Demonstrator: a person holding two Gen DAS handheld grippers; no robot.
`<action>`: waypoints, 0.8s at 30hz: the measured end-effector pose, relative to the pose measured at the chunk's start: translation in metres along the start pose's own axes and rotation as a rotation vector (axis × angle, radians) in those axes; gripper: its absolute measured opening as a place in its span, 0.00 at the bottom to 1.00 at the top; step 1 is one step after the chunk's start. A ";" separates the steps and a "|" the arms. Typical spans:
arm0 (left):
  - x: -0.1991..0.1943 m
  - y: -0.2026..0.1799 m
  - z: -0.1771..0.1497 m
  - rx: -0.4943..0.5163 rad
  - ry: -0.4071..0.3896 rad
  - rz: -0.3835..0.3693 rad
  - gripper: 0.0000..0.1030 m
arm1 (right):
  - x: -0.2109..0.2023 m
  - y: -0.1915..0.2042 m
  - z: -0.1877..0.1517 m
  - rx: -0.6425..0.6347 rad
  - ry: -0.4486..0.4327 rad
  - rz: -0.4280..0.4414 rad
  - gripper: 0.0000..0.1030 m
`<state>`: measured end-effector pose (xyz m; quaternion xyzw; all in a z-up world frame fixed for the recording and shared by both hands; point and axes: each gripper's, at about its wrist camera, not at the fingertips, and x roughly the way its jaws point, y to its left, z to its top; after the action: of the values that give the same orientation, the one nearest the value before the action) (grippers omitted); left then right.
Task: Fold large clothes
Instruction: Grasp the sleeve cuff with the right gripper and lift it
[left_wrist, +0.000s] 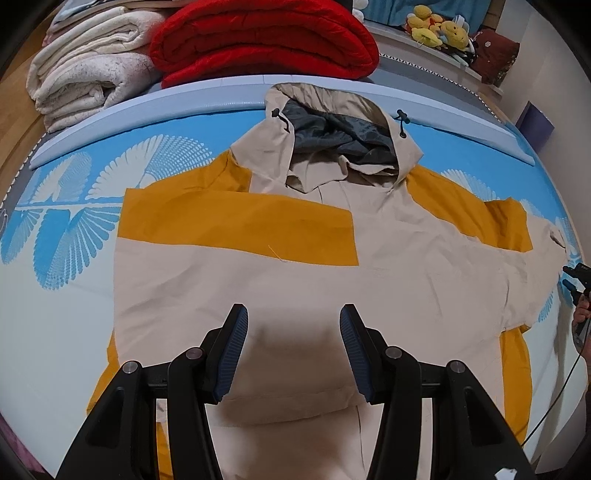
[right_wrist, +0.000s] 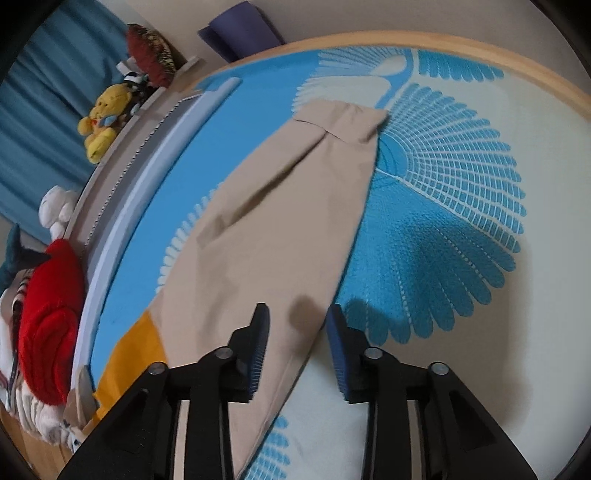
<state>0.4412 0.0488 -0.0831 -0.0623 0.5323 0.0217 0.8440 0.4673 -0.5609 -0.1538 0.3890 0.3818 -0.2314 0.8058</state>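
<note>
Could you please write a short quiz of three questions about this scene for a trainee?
1. True or false: the left tool is shut on the jacket.
2. Which part of the jacket stretches ahead of the right tool? A) hood B) sleeve C) hem
3. Fill in: the folded blanket behind the hood is ____ in colour.

Key: 1 false, its jaws are open above the cloth; 2 B, the sleeve; 3 red.

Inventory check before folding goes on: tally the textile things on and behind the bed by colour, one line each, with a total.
Beige and mustard: 1, the hooded jacket, spread flat on the bed
Red: 1, the folded red blanket
Cream: 1, the folded cream blanket
Total: 3
</note>
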 end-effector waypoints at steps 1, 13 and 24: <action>0.001 0.000 0.000 0.000 0.003 -0.002 0.46 | 0.004 -0.003 0.002 0.006 -0.002 -0.008 0.37; 0.008 0.003 0.000 -0.007 0.024 -0.014 0.46 | 0.028 -0.032 0.022 0.194 -0.119 0.116 0.38; 0.018 0.004 -0.009 0.022 0.057 -0.003 0.46 | 0.040 -0.048 0.038 0.287 -0.215 0.187 0.17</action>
<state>0.4402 0.0514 -0.1035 -0.0542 0.5563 0.0130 0.8291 0.4763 -0.6228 -0.1916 0.5067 0.2188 -0.2481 0.7961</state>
